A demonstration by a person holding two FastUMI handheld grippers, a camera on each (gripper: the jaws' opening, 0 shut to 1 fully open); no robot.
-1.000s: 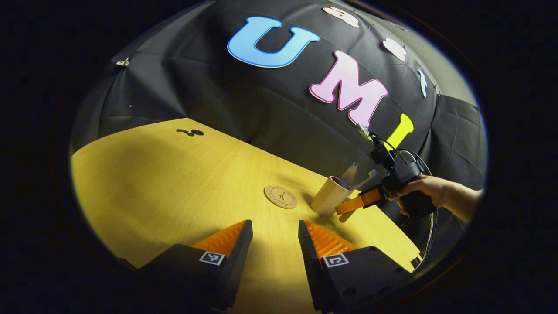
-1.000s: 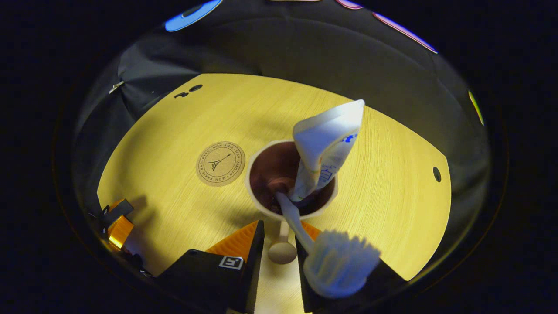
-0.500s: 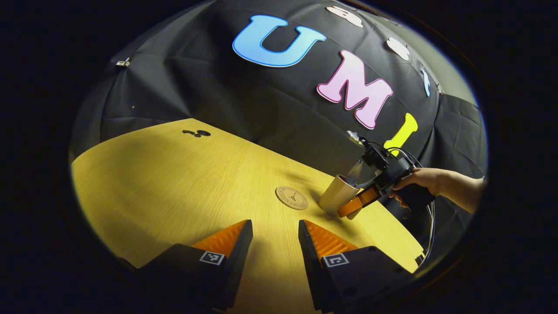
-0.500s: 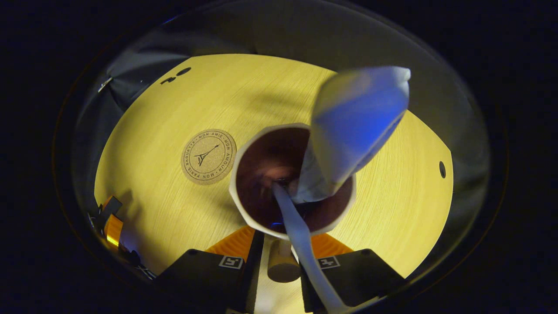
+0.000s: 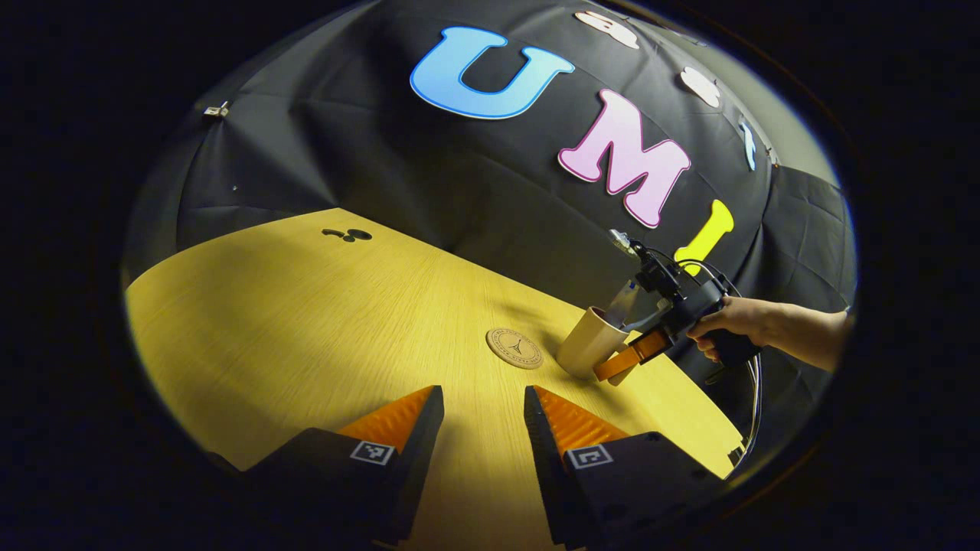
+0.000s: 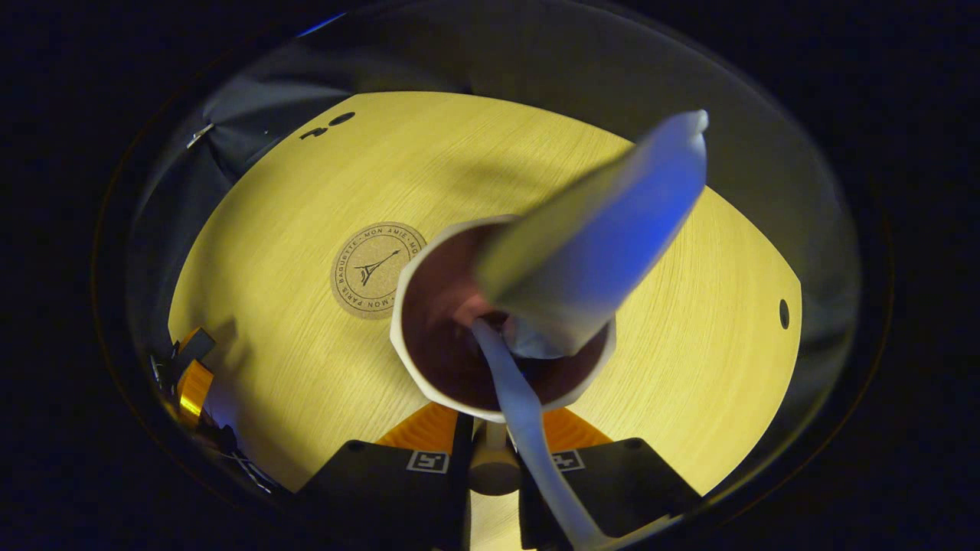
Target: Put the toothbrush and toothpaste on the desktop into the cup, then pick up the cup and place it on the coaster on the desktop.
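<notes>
A tan cup (image 5: 586,350) with a dark inside hangs tilted just right of the round cork coaster (image 5: 514,348). My right gripper (image 5: 624,363), held by a hand (image 5: 735,325), is shut on the cup's handle. In the right gripper view the cup's rim (image 6: 406,337) overlaps the coaster's (image 6: 375,268) edge. The white toothpaste tube (image 6: 597,237) leans out of the cup and the toothbrush handle (image 6: 528,428) runs toward the camera. My right gripper (image 6: 494,428) pinches the handle knob. My left gripper (image 5: 484,417) stands open over the near table, nothing between its fingers.
The yellow wooden table (image 5: 306,321) has small cable holes at the far left (image 5: 348,234) and one on the right (image 6: 783,312). The left gripper (image 6: 187,379) shows at the table's left edge in the right gripper view. The black cloth wall stands close behind the cup.
My right gripper has closed on the cup's handle and carried the cup toward the coaster. The toothpaste tube has tipped over further. The left gripper has barely moved.
</notes>
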